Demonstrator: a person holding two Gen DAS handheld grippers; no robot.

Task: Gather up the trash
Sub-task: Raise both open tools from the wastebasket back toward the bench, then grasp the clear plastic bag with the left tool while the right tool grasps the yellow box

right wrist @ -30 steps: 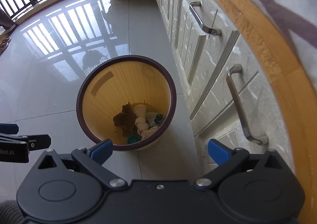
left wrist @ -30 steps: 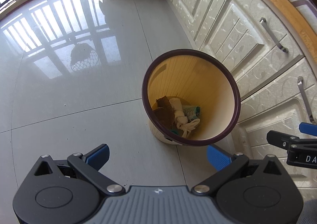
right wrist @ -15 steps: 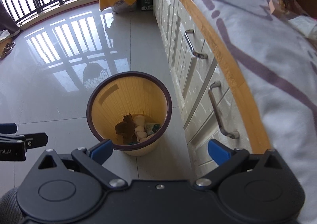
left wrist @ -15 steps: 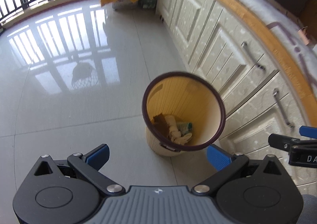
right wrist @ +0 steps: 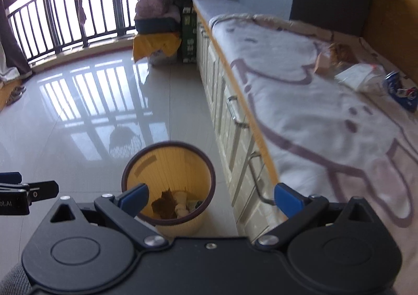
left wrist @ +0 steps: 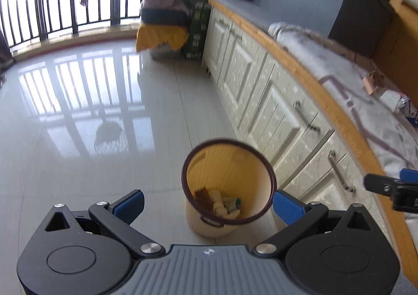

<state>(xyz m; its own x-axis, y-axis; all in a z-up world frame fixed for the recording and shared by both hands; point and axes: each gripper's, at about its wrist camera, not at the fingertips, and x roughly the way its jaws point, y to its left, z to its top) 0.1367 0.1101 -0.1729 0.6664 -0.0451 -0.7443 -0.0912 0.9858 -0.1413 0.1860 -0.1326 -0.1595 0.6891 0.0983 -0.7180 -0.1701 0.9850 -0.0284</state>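
A cream bin with a dark rim stands on the floor by the cabinets, holding brown, white and green trash. My left gripper is open and empty, high above the bin. My right gripper is open and empty, above the bin and the platform edge. On the blanket-covered platform lie a brown crumpled piece, a white wrapper and a blue packet; they show small at the right edge of the left wrist view.
Cream cabinets with metal handles run under a wooden-edged platform. Glossy tiled floor spreads to the left up to a railed window. A yellow-draped stack and a green box stand at the far end.
Both grippers have risen and tilted up away from the bin. The bin looks smaller and lower, and the platform top with its trash has come into view.
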